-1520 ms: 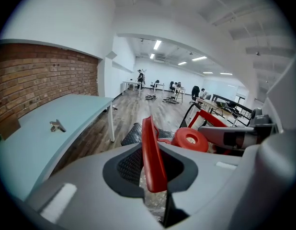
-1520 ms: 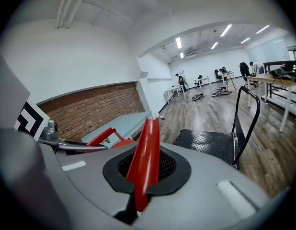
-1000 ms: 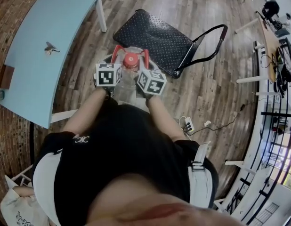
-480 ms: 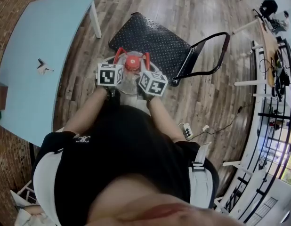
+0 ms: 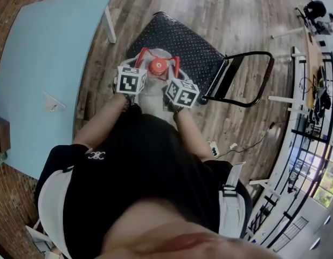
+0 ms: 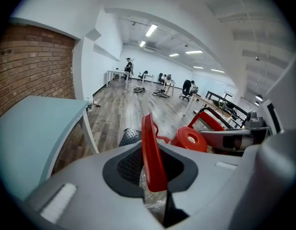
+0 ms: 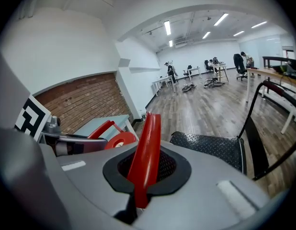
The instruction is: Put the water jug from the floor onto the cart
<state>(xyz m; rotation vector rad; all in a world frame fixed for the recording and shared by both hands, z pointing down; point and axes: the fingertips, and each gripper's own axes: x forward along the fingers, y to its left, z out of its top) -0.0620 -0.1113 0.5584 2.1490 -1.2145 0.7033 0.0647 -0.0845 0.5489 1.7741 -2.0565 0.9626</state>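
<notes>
Since a second ago the left gripper point(image 5: 135, 69), the right gripper point(image 5: 175, 75) and the clear plastic water jug point(image 5: 153, 93) hung between them have travelled away from the person in a black shirt point(image 5: 139, 166). They have gone from the floor just short of the cart to over its near edge.

Nearest, the left gripper's jaws are clamped on one of the jug's two handles, the left red handle point(image 6: 152, 152). The right gripper's jaws, almost together, pinch the right red handle point(image 7: 145, 152). One round red cap point(image 5: 158, 66) sits between the handles.

Beyond lies one black diamond-plate flat cart point(image 5: 182, 39); whether the jug touches its deck cannot be told. The cart's one black tubular push handle point(image 5: 252, 82) leans to the right.

Left stands one pale blue table point(image 5: 42, 63) on the wooden plank floor point(image 5: 236, 15).
</notes>
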